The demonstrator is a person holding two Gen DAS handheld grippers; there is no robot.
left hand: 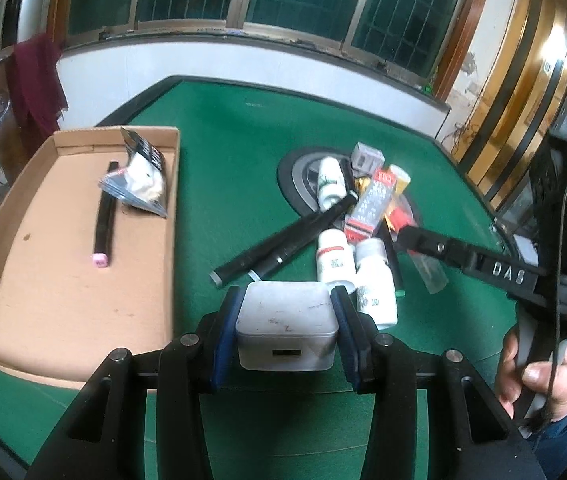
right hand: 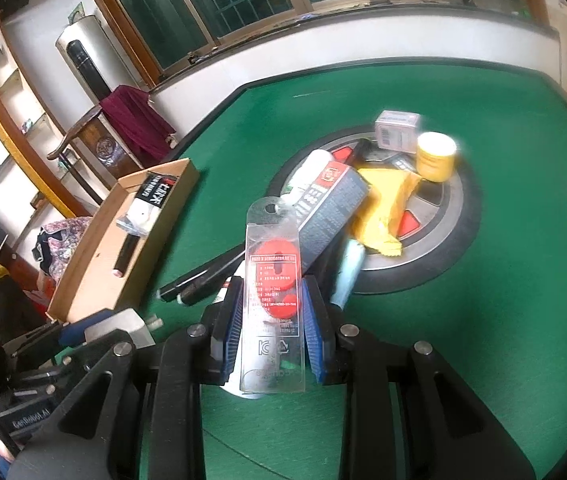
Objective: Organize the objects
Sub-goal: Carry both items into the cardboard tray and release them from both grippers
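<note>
My left gripper (left hand: 286, 299) is shut on a white charger block (left hand: 285, 332) and holds it just above the green table, to the right of the cardboard tray (left hand: 63, 280). My right gripper (right hand: 273, 286) is shut on a clear blister pack (right hand: 273, 320) with a red part inside. It reaches over the pile from the right, seen in the left wrist view as the right gripper (left hand: 407, 236). The pile holds white bottles (left hand: 335, 258), a red and grey box (left hand: 369, 204), a black pen-like tube (left hand: 283, 246) and a yellow jar (right hand: 435, 156).
In the tray lie a black stick with a pink end (left hand: 104, 216) and a bagged packet (left hand: 139, 180). A round grey hub (right hand: 455, 216) is set in the middle of the table. A chair with a maroon cloth (left hand: 35, 80) stands beyond the far left edge. A hand (left hand: 539, 376) holds the right gripper.
</note>
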